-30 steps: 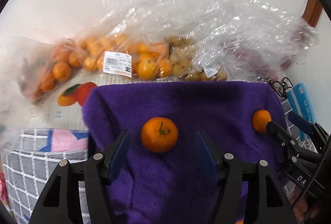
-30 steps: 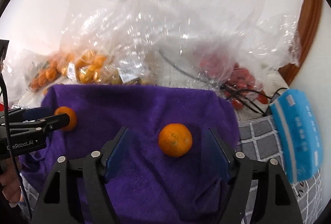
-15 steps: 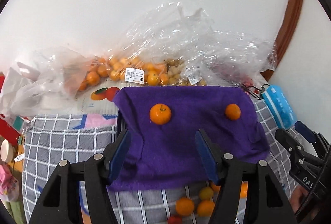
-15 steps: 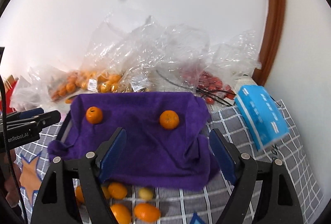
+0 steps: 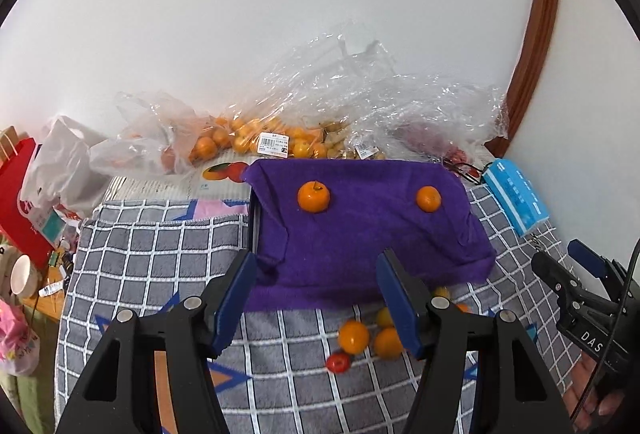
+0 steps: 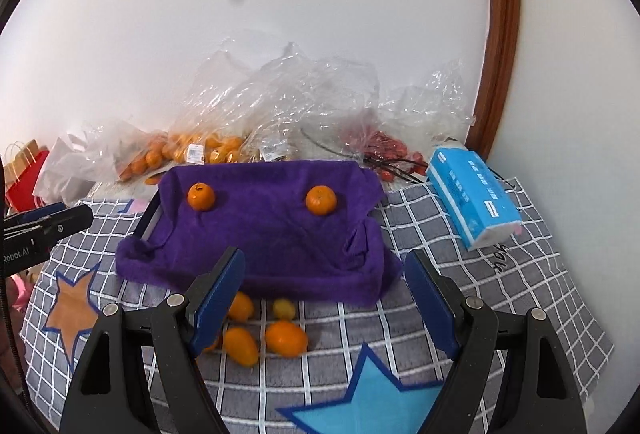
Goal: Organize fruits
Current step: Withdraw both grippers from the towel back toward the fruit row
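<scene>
Two oranges rest on a purple cloth [image 5: 360, 234] draped over a tray: one [image 5: 314, 196] to the left, one [image 5: 428, 198] to the right. The right wrist view shows the same pair, the left orange [image 6: 201, 196] and the right orange [image 6: 321, 199], on the cloth [image 6: 272, 242]. Several loose small fruits [image 5: 353, 336] and a red tomato [image 5: 338, 362] lie on the checked blanket in front of the cloth, and those loose fruits [image 6: 286, 338] show in the right wrist view too. My left gripper [image 5: 318, 298] and right gripper [image 6: 326, 298] hang open and empty above the cloth's near edge.
Clear plastic bags of oranges [image 5: 248, 141] and red fruit [image 6: 384, 149] are piled against the white wall behind the cloth. A blue tissue pack [image 6: 472, 197] lies to the right. A red paper bag [image 5: 20, 193] and a cup [image 5: 20, 270] sit at far left.
Both grippers have pulled back and risen away from the two oranges, which stay on the cloth. The cloth's front edge and the loose fruits came into view.
</scene>
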